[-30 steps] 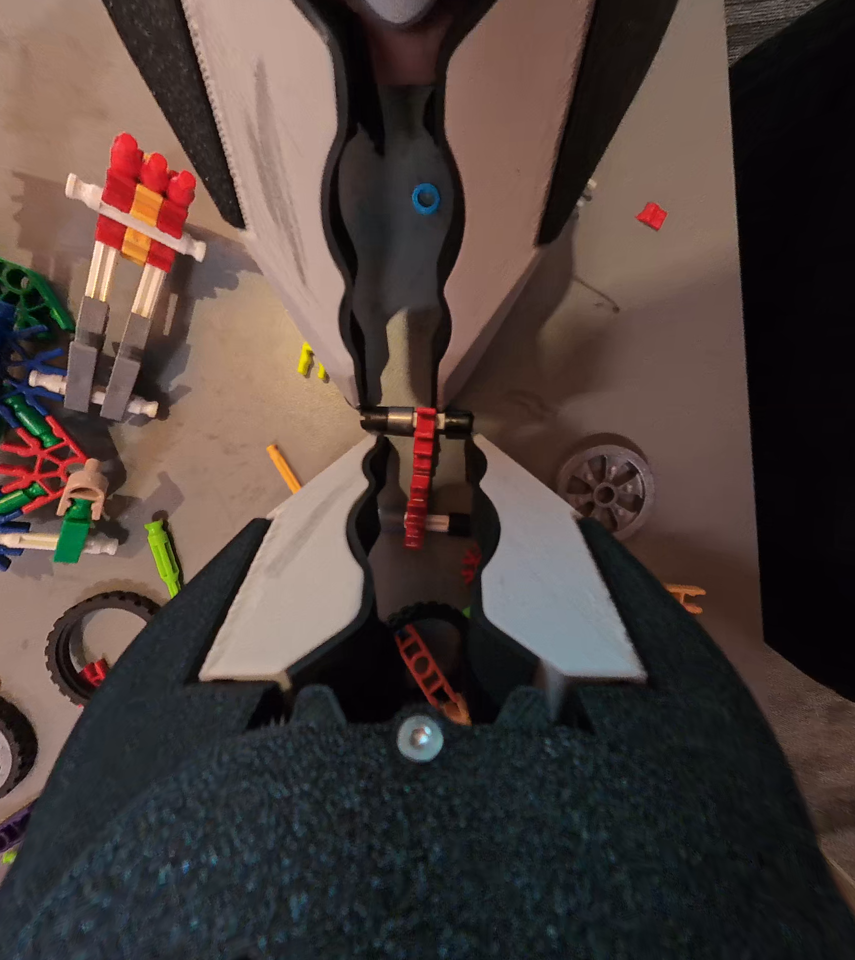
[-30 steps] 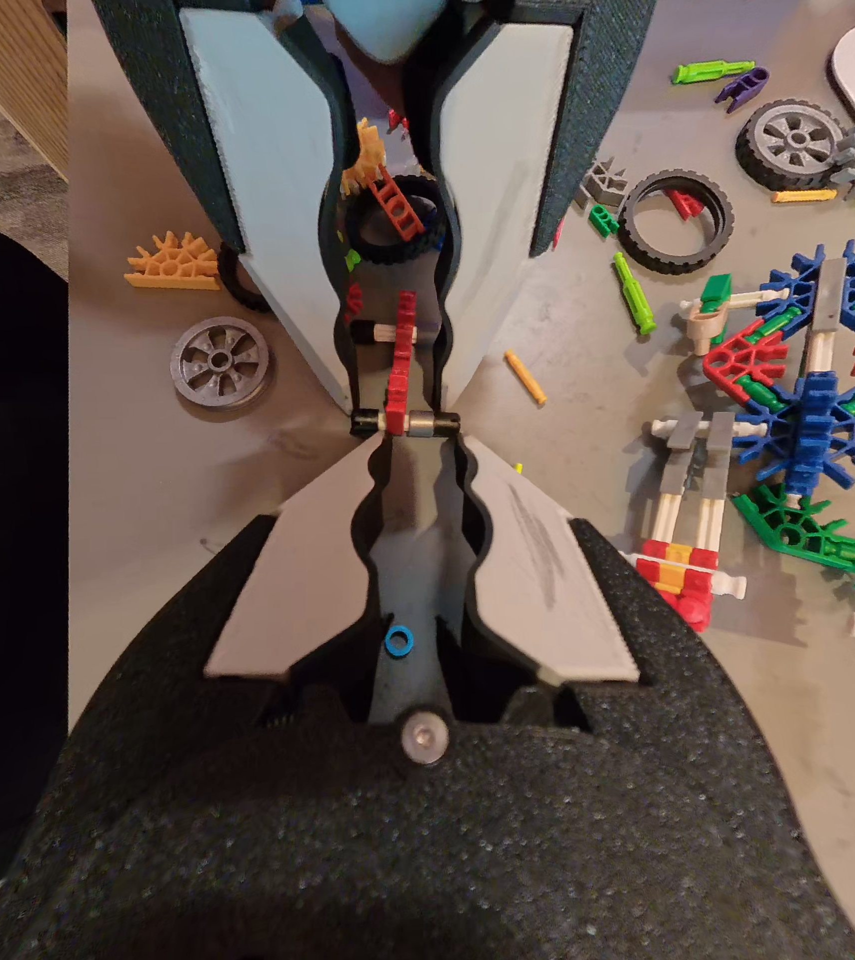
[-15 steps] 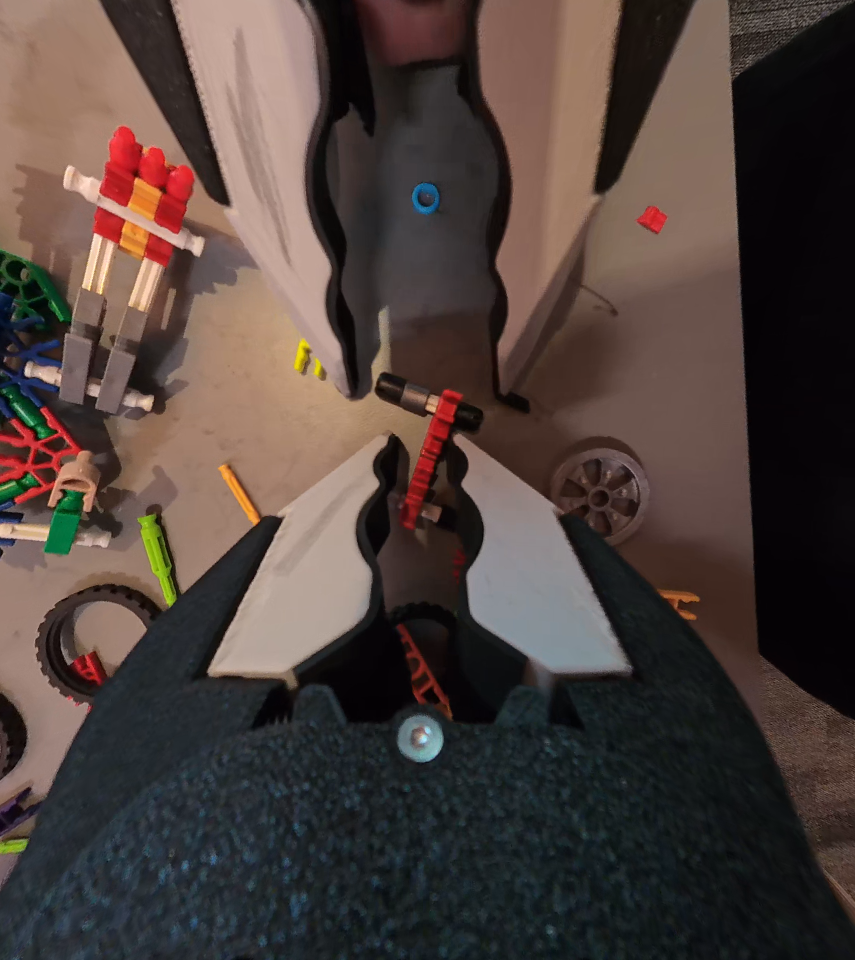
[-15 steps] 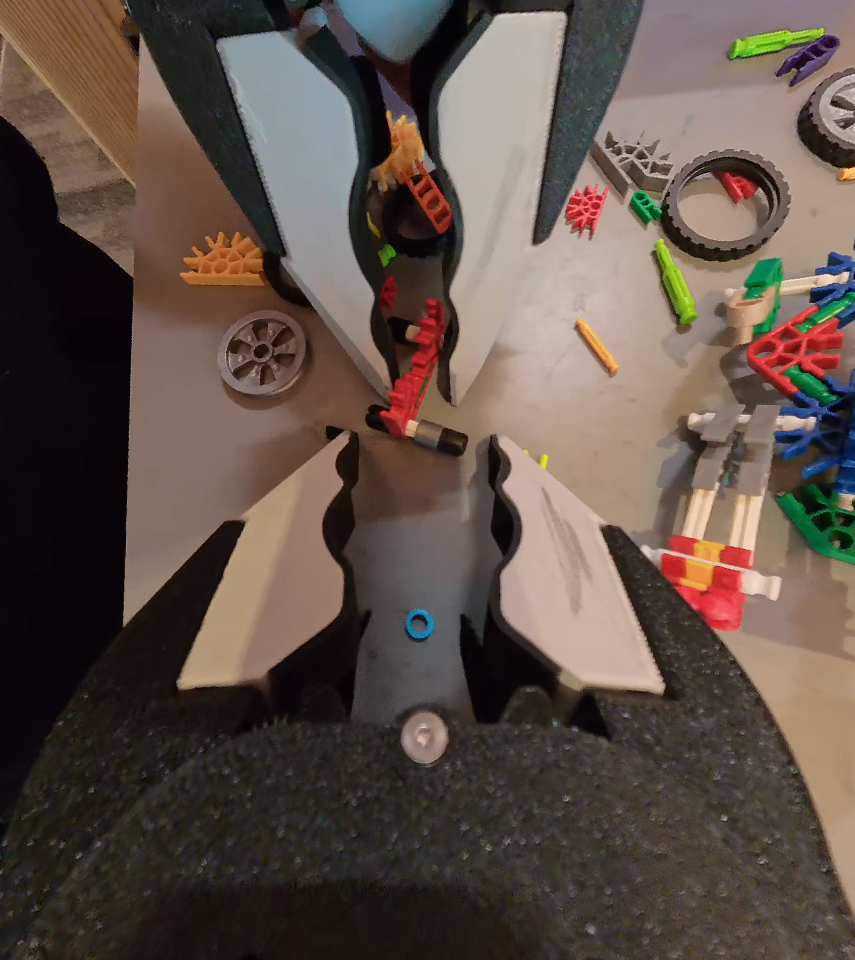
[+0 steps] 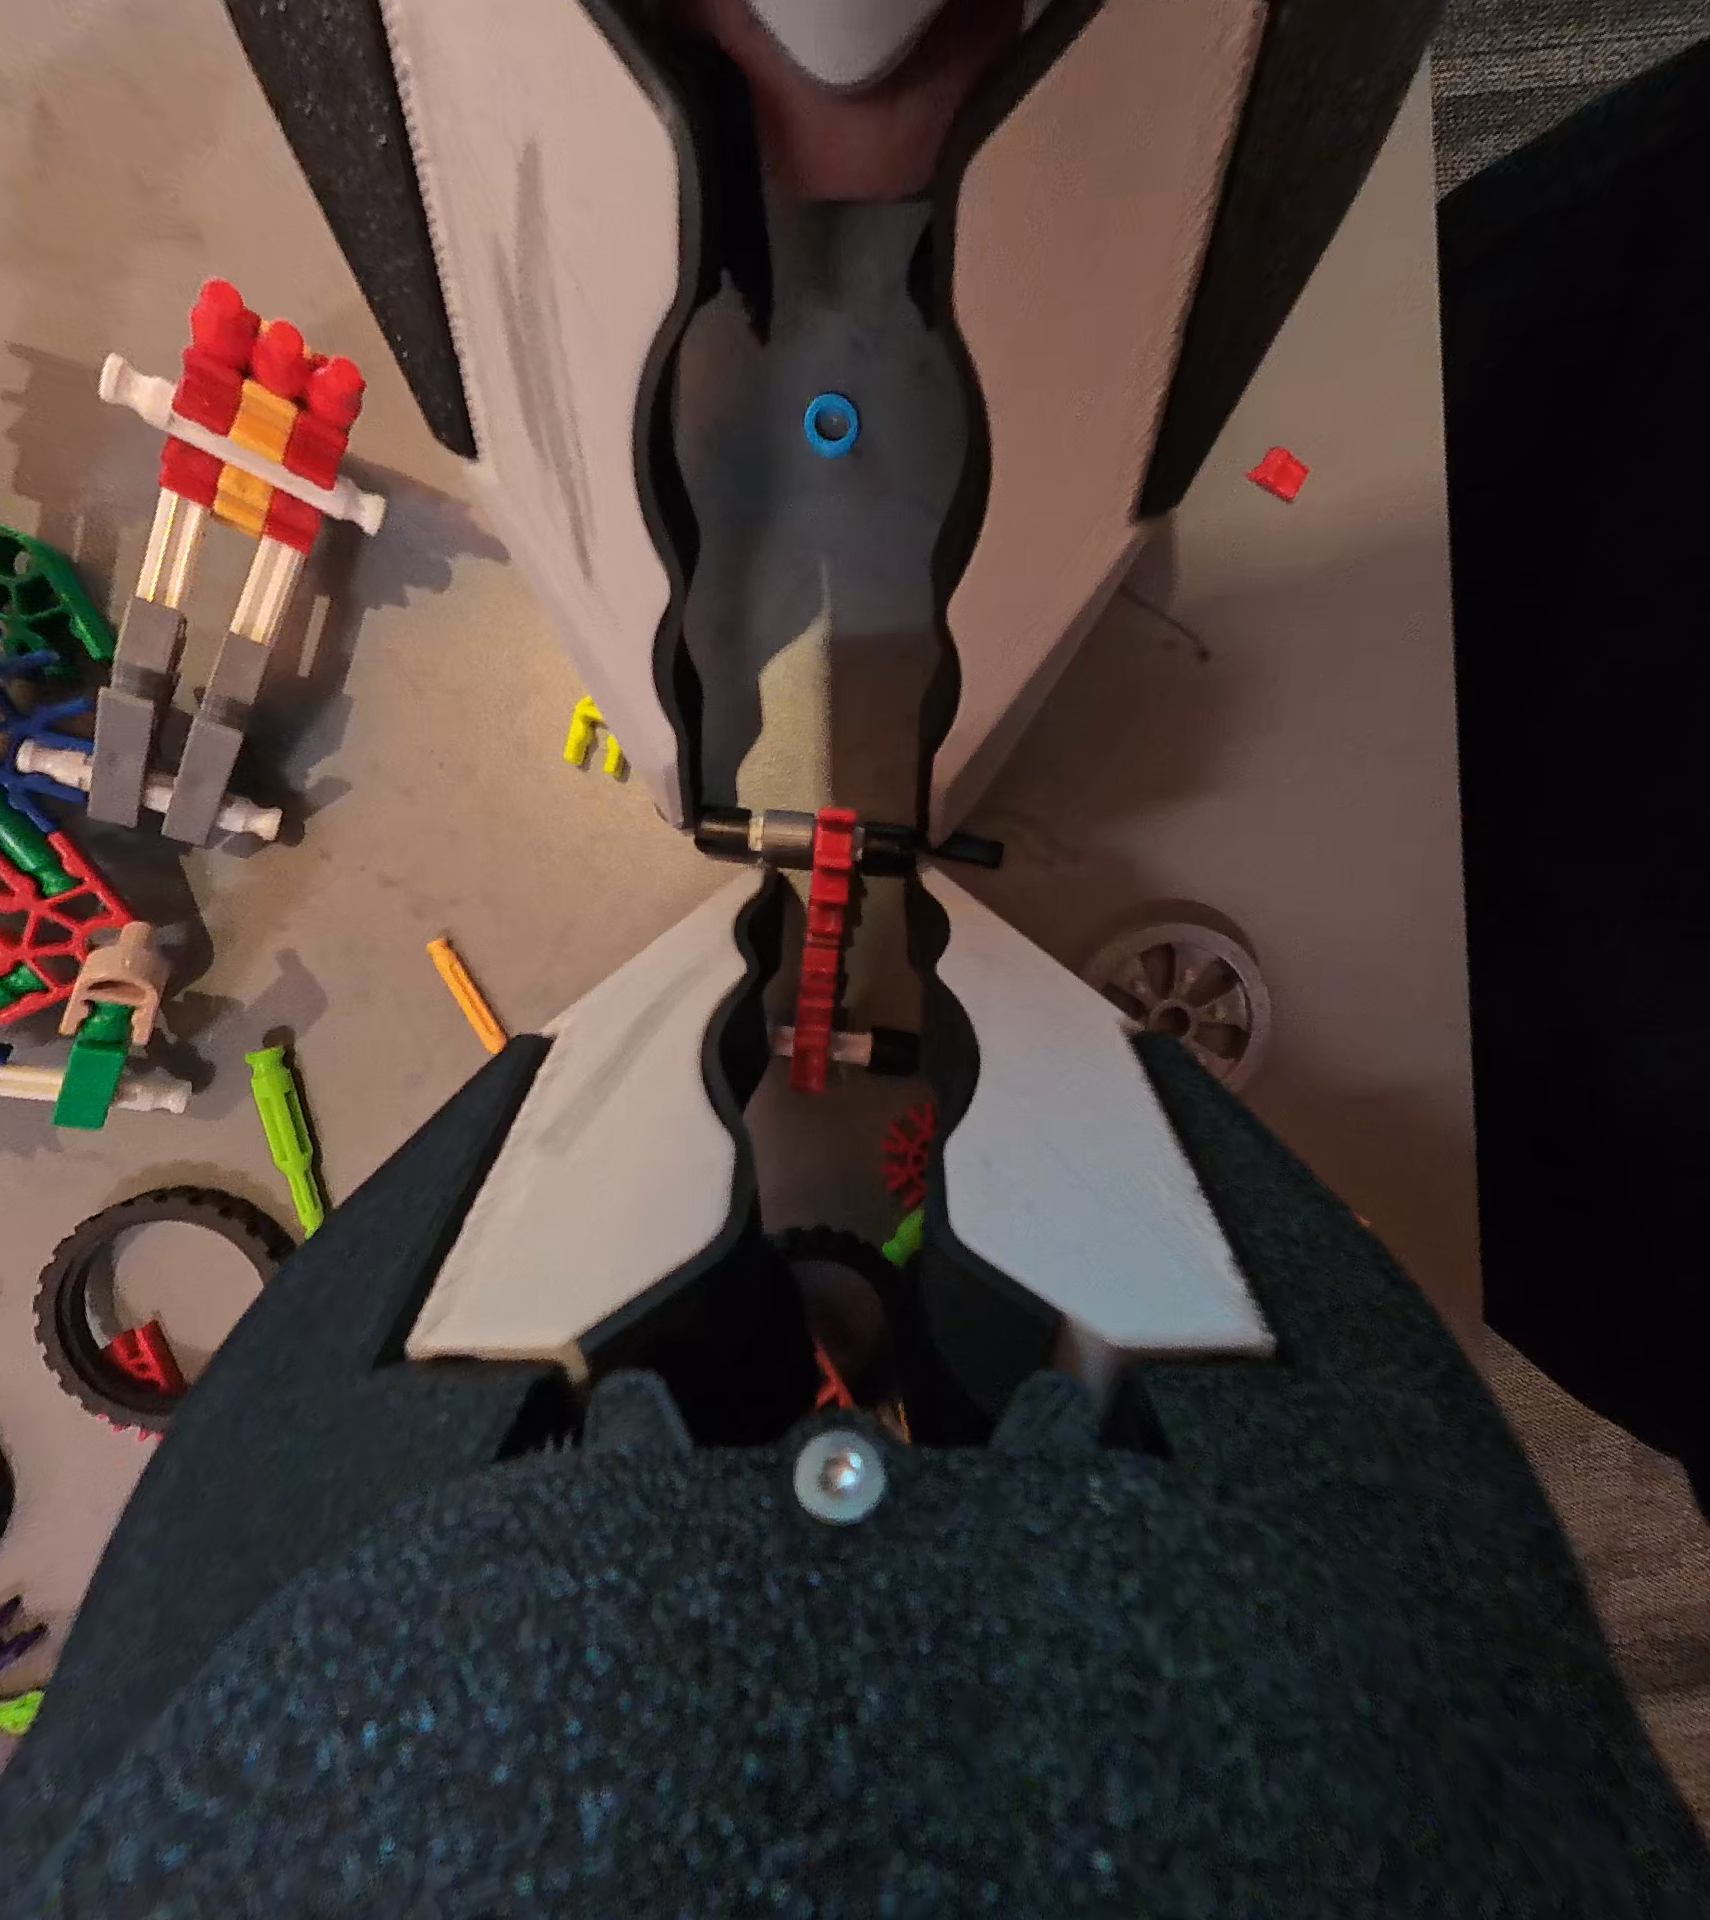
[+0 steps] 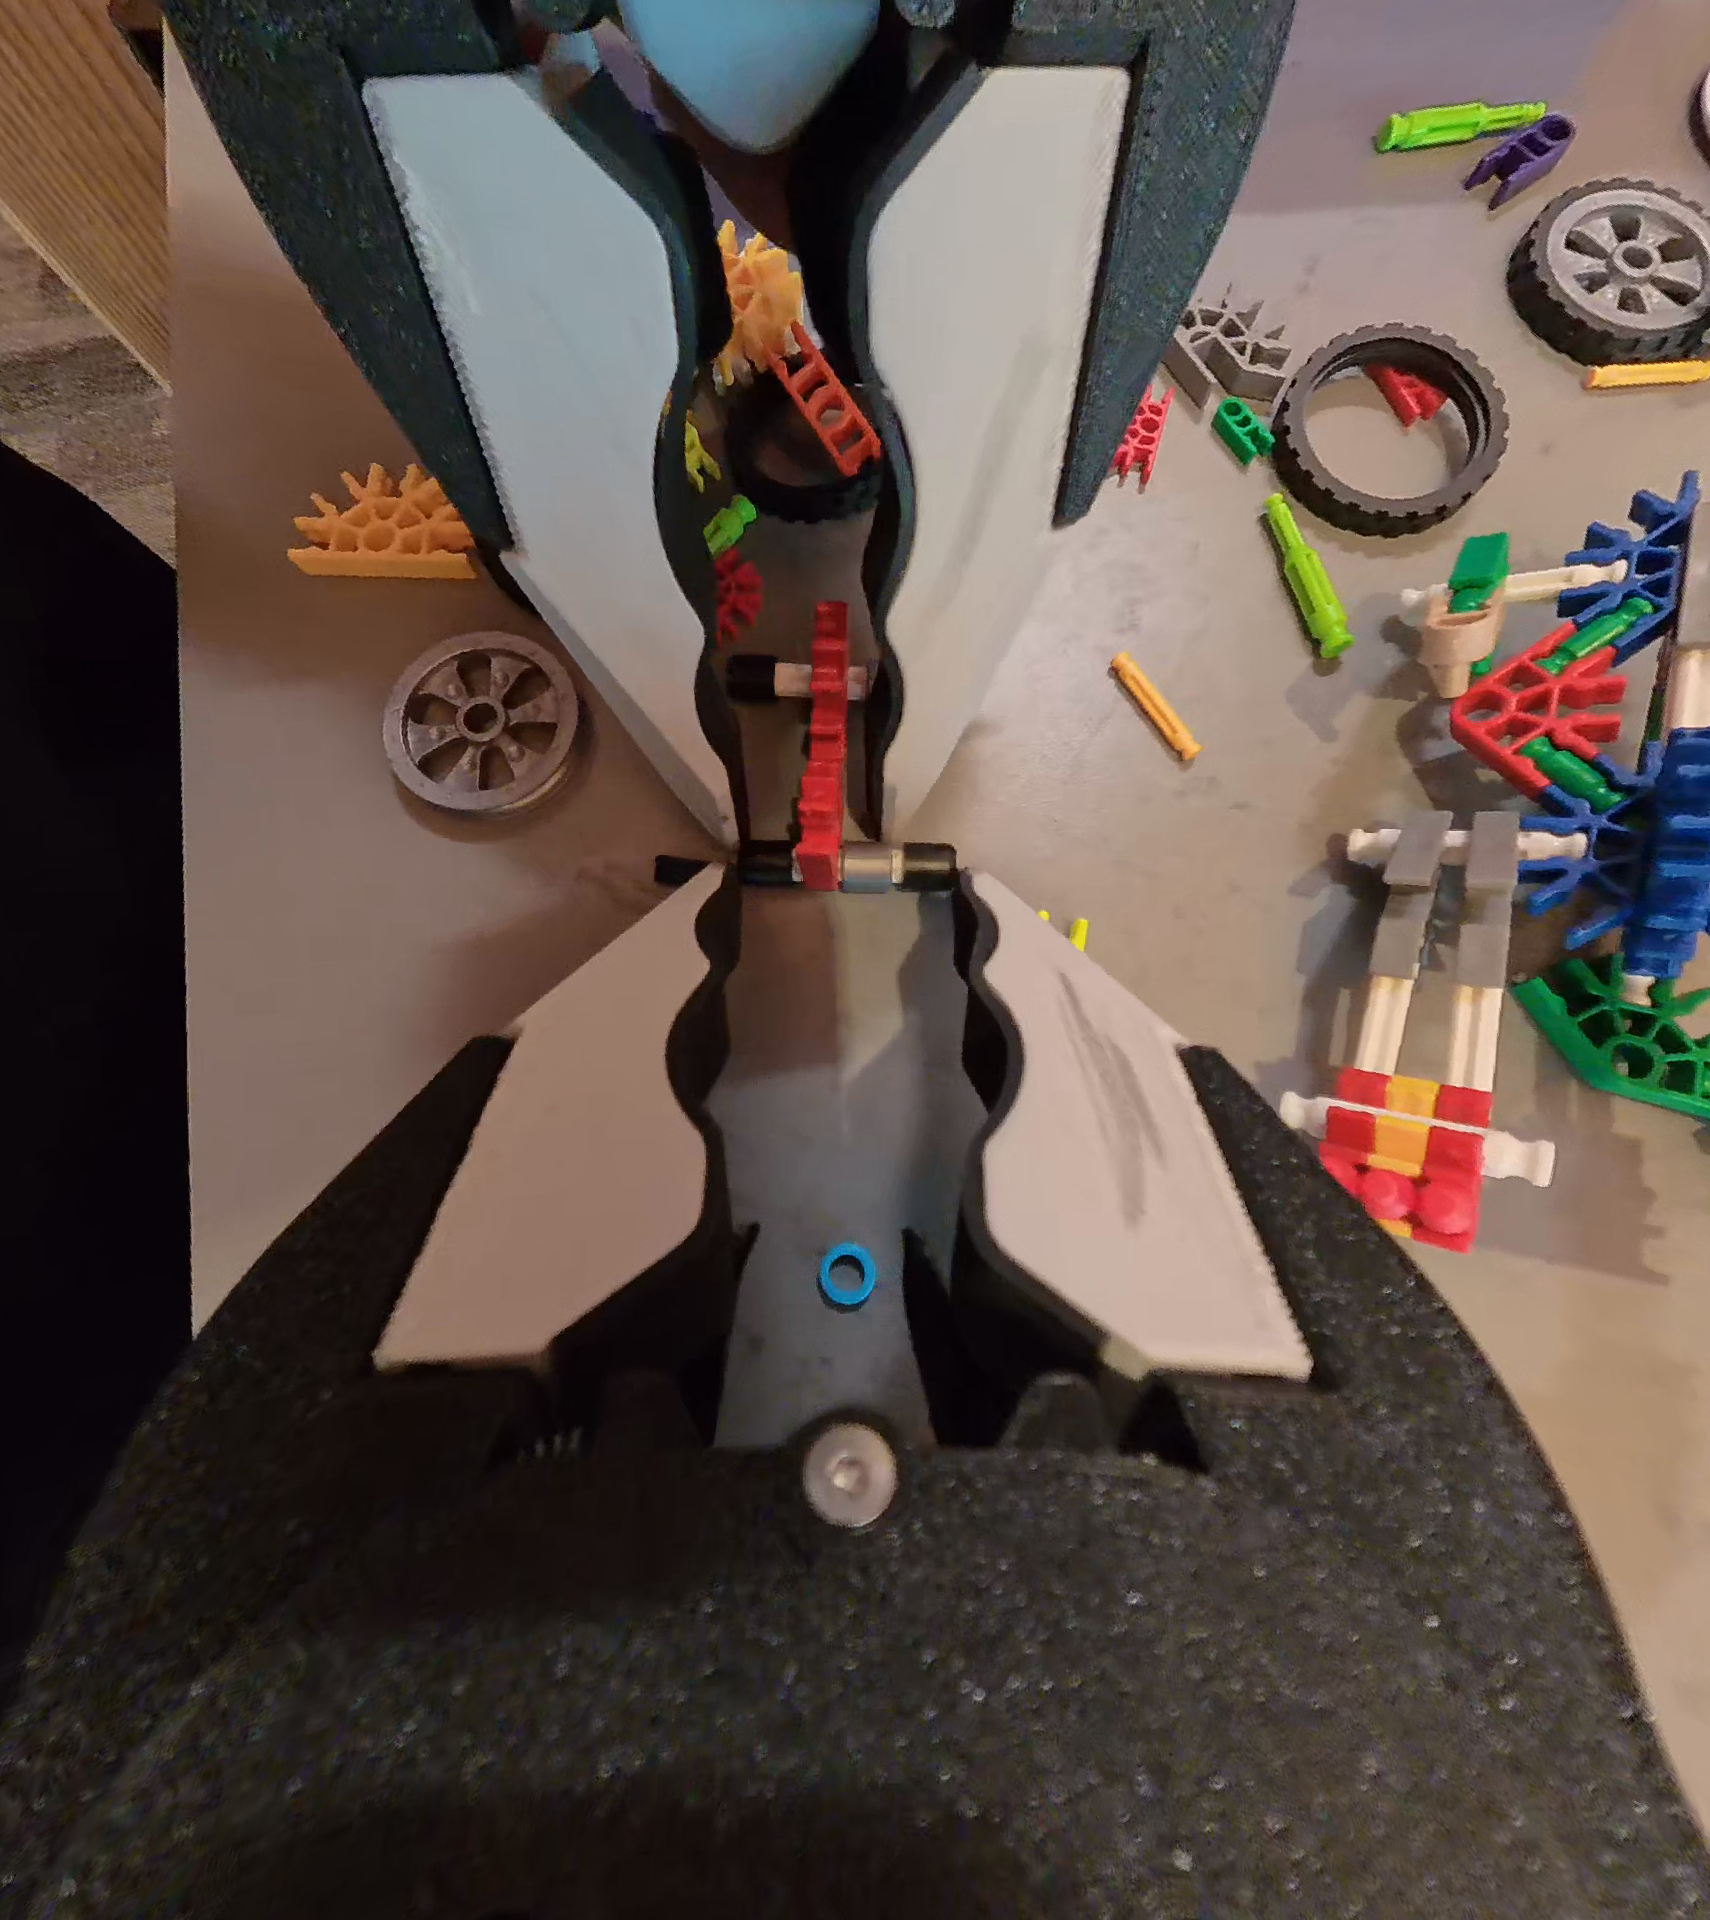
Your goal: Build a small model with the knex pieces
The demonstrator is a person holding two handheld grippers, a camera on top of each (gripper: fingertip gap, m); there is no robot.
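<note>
Gripper bodies look like rough, grainy black foam or textured plastic, totally matt. The fingers [image 5: 622, 1122] are smooth pale grey plastic with dark scuffs, edged in black rubbery strips. A shiny metal screw [image 6: 849, 1473] sits in the body. The red connector [image 5: 827, 945] is glossy plastic, and the rod [image 6: 872, 865] has a metallic silver sleeve. The worktop [image 6: 1090, 831] is matt grey, a bit smudged. The tyre [image 6: 1391, 442] looks like knobbly black rubber.

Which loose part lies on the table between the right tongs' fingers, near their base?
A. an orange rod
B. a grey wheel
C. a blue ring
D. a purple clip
C: the blue ring lies on the table inside the right tongs, near their base.
</note>
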